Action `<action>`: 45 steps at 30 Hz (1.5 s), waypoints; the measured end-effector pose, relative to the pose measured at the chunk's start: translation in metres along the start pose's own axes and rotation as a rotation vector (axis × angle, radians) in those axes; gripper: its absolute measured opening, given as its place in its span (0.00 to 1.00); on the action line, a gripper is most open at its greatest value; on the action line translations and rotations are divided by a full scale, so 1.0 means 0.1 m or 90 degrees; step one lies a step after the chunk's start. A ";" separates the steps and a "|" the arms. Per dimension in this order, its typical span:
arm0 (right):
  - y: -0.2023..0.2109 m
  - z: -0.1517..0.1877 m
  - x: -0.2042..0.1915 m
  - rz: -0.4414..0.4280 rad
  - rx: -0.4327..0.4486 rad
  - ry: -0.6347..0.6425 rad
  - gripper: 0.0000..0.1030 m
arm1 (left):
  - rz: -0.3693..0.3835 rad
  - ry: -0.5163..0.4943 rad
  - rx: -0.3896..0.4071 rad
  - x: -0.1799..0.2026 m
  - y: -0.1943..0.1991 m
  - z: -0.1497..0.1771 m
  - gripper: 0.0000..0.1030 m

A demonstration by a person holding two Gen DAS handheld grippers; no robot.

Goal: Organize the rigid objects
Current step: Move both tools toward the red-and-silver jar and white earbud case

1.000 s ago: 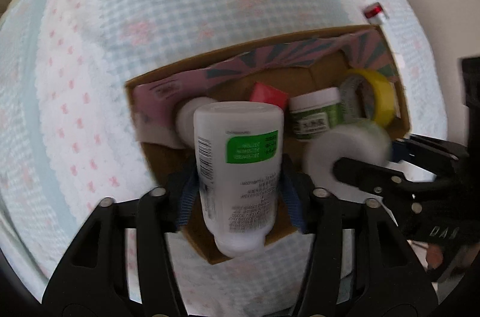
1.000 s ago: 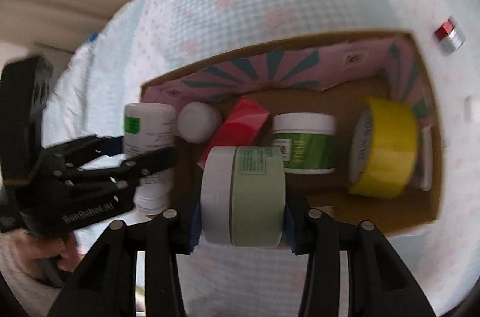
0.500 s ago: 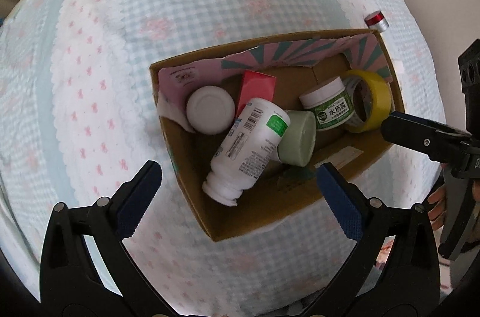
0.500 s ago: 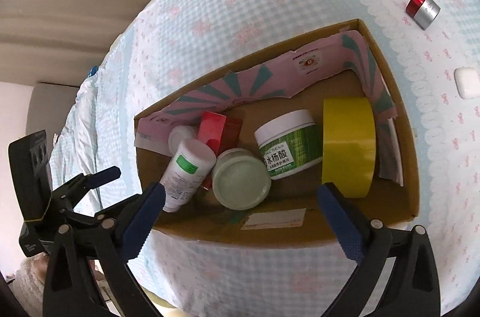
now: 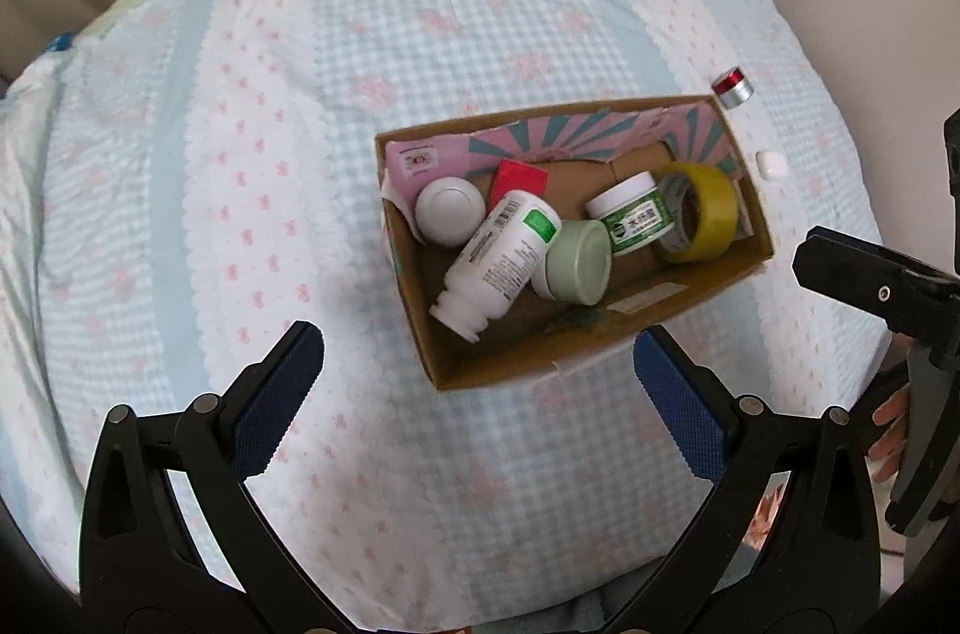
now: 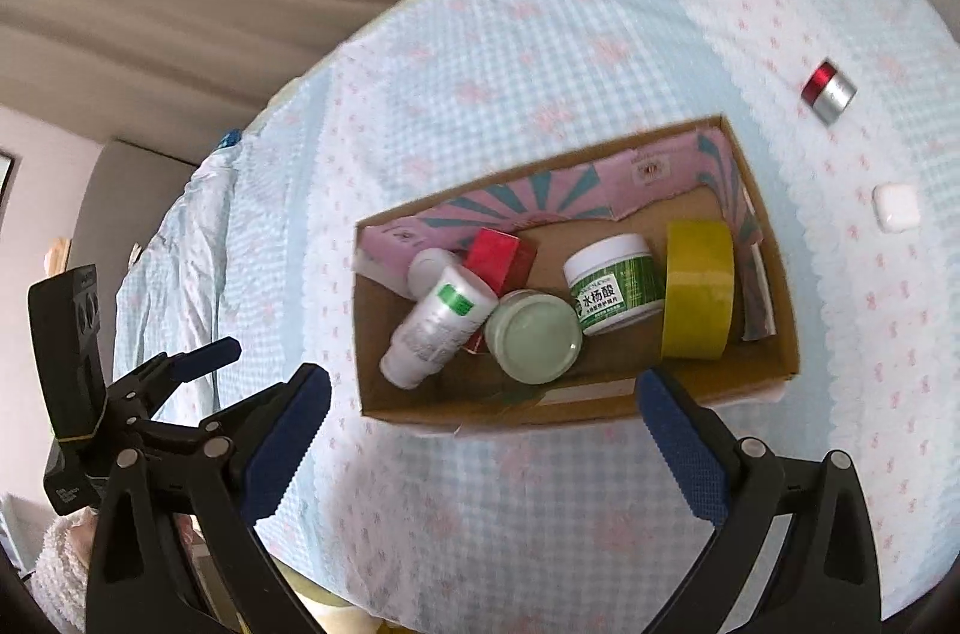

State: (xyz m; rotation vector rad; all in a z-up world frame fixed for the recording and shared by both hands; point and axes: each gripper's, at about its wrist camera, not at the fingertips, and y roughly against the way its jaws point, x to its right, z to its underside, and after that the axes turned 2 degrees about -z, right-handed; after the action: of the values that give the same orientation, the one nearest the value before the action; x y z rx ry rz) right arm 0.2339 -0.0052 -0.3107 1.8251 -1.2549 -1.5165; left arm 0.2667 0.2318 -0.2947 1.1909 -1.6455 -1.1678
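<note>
A cardboard box (image 5: 492,382) (image 6: 540,415) sits on the checked bedspread. Inside it a white bottle (image 5: 501,262) (image 6: 438,328) lies tilted against a pale green jar (image 5: 576,262) (image 6: 534,337). Beside them are a green-labelled jar (image 5: 633,214), a yellow tape roll (image 5: 702,214), a red box (image 5: 519,178) and a white round lid (image 5: 450,211). My left gripper (image 5: 477,340) hangs open above the box's near wall, holding nothing. My right gripper (image 6: 480,379) is likewise open and empty above the box's front edge.
A small red and silver cylinder (image 5: 733,87) (image 6: 828,91) and a small white case (image 5: 771,164) (image 6: 896,207) lie on the bedspread right of the box. Curtains hang behind the bed. A hand (image 5: 888,418) holds the right gripper's handle.
Both grippers opened: the left let go of the white bottle, the right of the pale green jar. Both items now rest in the box, and both grippers have risen away.
</note>
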 end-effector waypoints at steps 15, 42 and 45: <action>0.92 0.46 0.09 0.152 0.024 0.052 0.99 | -0.036 -0.013 0.121 0.47 0.73 0.20 1.00; 1.64 -0.11 2.45 0.273 0.042 0.122 0.99 | -0.057 -0.127 0.073 3.47 -0.52 -1.24 1.00; 1.51 -0.15 2.58 0.275 0.043 0.110 0.99 | -0.047 -0.170 0.052 3.66 -0.83 -1.47 1.00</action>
State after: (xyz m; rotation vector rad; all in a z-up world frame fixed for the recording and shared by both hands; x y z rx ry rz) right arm 0.1895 -0.3010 -0.3197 1.5538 -1.5081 -1.0711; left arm 0.3301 -0.1666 -0.3070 1.1954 -1.8758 -1.3650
